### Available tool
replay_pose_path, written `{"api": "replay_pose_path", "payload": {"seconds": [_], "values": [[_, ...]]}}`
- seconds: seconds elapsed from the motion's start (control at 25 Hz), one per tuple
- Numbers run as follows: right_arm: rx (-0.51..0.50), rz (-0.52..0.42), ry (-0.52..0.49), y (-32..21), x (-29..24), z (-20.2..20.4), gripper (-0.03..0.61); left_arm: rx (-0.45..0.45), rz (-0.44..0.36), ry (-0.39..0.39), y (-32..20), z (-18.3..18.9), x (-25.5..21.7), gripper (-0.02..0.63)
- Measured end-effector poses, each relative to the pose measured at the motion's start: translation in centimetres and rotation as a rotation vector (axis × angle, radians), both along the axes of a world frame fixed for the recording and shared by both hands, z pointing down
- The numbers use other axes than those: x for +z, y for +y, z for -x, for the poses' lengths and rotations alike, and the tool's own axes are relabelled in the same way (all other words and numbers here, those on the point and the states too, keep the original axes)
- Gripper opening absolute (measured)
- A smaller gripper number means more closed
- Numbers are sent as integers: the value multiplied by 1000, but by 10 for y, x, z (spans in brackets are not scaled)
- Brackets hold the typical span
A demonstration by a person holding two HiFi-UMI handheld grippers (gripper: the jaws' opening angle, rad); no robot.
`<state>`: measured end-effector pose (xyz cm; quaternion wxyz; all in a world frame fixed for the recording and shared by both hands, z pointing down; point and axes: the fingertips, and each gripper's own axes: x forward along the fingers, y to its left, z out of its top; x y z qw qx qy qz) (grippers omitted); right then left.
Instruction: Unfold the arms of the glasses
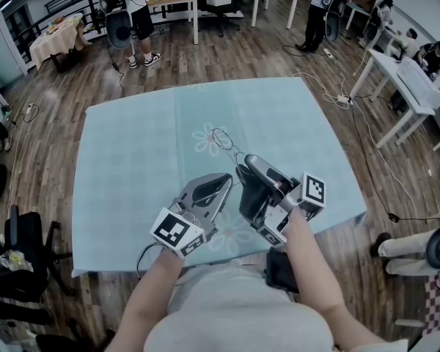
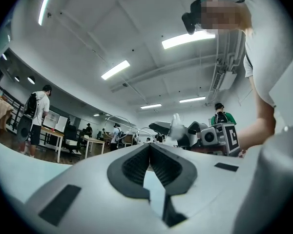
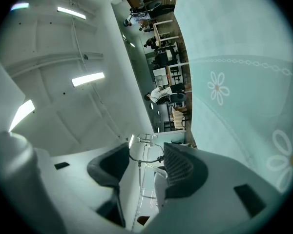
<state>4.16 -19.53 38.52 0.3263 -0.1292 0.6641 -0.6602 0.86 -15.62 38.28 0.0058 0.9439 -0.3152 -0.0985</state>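
Looking down from your head, you see a bench [image 1: 132,160] covered in a pale teal cloth printed with white flowers, standing on a dark wooden floor [image 1: 44,145]. You hold both grippers close together over its near half. Your right gripper [image 1: 243,170] carries the thin wire-framed glasses [image 1: 223,139], which stick out beyond its jaws, over the cloth by the middle flower. Your left gripper [image 1: 225,181] sits just beside the right one, its tip near the glasses. Whether it touches them you cannot tell from here.

In the left gripper view, the jaws are pressed together. Their dark ribbed pads meet at the tip, and nothing shows between them. Beyond them the right gripper is close by, with the thin rims of the glasses to its left.

In the right gripper view, the jaws are clamped on the glasses. A wire rim spans the gap from pad to pad, and a thin straight piece runs back between the jaws. The teal cloth fills the right side of this view.
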Motion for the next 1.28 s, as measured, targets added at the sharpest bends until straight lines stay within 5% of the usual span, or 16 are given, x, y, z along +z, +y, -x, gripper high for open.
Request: {"api": "replay_pose_path", "payload": {"seconds": [0.2,0.32,0.44,0.68,1.08,1.28], "values": [[1,1,-3,-1,2,-2,224,38,11,-12,7,-6,5,17],[-35,-4,-19,3,-1,-1,224,88,34,25,9,-6,7,97],[-71,-8,-28,6,-3,-4,224,133,30,-20,9,6,12,97],[-129,-9,-16,8,-3,-4,225,151,-123,-265,8,34,10,97],[-214,-25,65,6,-3,-4,225,167,-426,-624,9,33,-1,97],[-247,-26,97,4,-4,-3,225,192,-627,-871,9,16,-7,97]]}}
